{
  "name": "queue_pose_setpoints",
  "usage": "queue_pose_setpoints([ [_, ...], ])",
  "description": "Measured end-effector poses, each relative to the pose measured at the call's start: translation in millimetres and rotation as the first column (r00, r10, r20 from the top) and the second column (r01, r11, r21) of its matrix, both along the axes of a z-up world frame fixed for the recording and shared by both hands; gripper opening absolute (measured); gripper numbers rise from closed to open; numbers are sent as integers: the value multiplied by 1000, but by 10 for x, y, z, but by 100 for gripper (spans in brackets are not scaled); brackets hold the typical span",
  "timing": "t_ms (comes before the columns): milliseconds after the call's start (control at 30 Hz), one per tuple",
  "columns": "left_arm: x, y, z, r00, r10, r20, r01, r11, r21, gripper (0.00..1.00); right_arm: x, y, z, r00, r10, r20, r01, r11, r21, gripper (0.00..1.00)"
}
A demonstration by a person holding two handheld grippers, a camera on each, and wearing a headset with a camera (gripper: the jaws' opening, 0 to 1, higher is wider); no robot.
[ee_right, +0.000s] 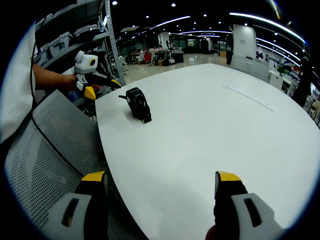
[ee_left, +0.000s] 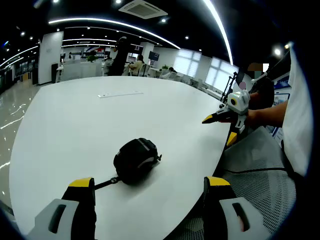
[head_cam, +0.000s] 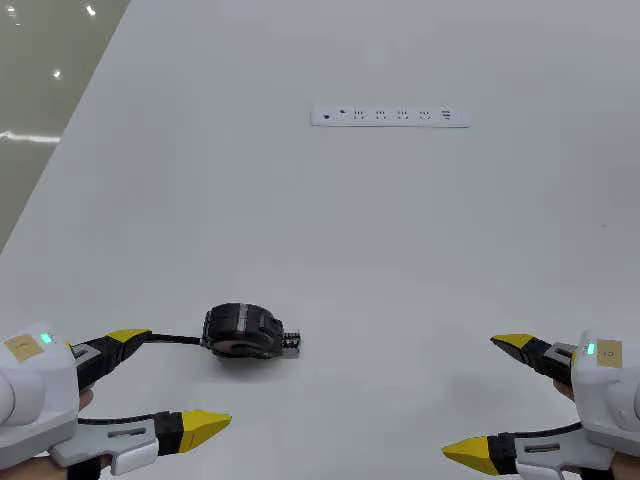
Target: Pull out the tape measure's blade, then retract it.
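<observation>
Black tape measure [head_cam: 244, 332] on white table [head_cam: 400, 260], blade retracted, wrist strap trailing left.

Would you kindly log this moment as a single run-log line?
stage: pre-grasp | tape measure: on table, retracted, untouched | left gripper: open, near it | right gripper: open, farther off

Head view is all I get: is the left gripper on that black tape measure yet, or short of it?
Observer: Short. The left gripper view shows the left gripper with its yellow-tipped jaws spread and the black tape measure lying ahead of them, case untouched.
Operator: And the other one?
Observer: The right gripper is open too. Its own view shows the edge of the white table running between its jaws, with a grey mesh chair below one of them.
</observation>
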State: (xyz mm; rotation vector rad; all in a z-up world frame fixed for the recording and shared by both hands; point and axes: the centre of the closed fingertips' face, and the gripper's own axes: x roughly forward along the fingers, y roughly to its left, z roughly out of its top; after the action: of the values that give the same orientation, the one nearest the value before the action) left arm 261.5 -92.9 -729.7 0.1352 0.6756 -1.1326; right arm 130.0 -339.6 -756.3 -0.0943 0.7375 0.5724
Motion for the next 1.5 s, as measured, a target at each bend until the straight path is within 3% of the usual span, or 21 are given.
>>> queue_pose_setpoints([
  [1500,6,-20,-29,1000,-15,-2,15,1000,11,85,18,1,-18,1000,2,0,-2,1000,4,88],
])
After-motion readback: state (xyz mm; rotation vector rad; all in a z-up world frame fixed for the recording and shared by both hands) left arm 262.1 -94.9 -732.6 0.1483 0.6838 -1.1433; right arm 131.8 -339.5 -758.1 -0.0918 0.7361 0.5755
